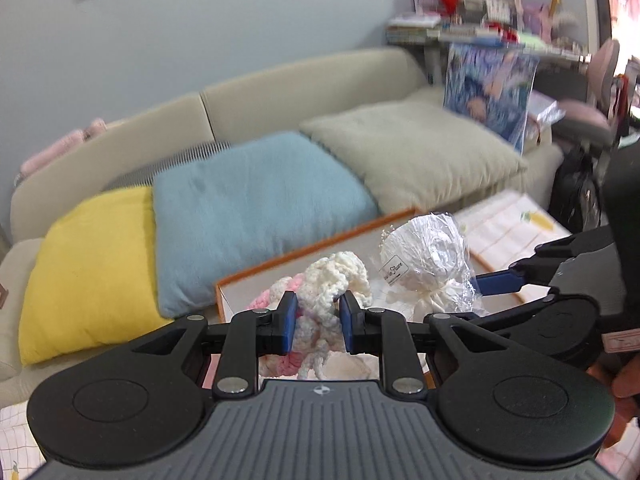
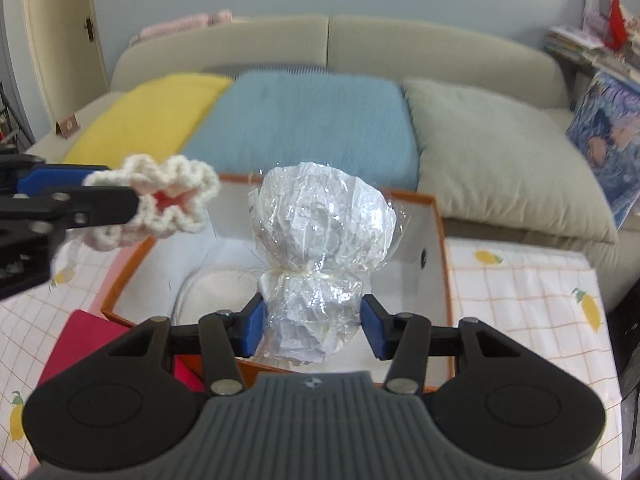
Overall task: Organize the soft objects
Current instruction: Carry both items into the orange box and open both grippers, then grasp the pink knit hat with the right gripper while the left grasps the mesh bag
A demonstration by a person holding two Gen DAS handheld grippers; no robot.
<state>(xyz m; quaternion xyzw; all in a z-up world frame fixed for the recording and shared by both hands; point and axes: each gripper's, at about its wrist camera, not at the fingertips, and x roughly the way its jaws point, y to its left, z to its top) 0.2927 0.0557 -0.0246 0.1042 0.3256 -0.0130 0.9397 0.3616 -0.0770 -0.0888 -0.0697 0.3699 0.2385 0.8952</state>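
Note:
My left gripper (image 1: 318, 322) is shut on a cream and pink crocheted flower (image 1: 332, 280) and holds it above the orange-edged box (image 1: 308, 248). The flower (image 2: 160, 200) and the left gripper (image 2: 138, 204) also show at the left of the right wrist view. My right gripper (image 2: 312, 326) is shut on the lower part of a white bundle wrapped in clear cellophane (image 2: 320, 216), tied with a ribbon, held above the box (image 2: 438, 240). The bundle (image 1: 428, 256) and the right gripper (image 1: 474, 284) show at the right of the left wrist view.
A sofa (image 2: 400, 44) behind the box carries a yellow cushion (image 2: 152, 116), a blue one (image 2: 312, 124) and a grey-green one (image 2: 504, 152). A checked lemon-print cloth (image 2: 520, 280) covers the table. A pale item (image 2: 216, 288) lies in the box. A cluttered shelf (image 1: 480, 20) stands far right.

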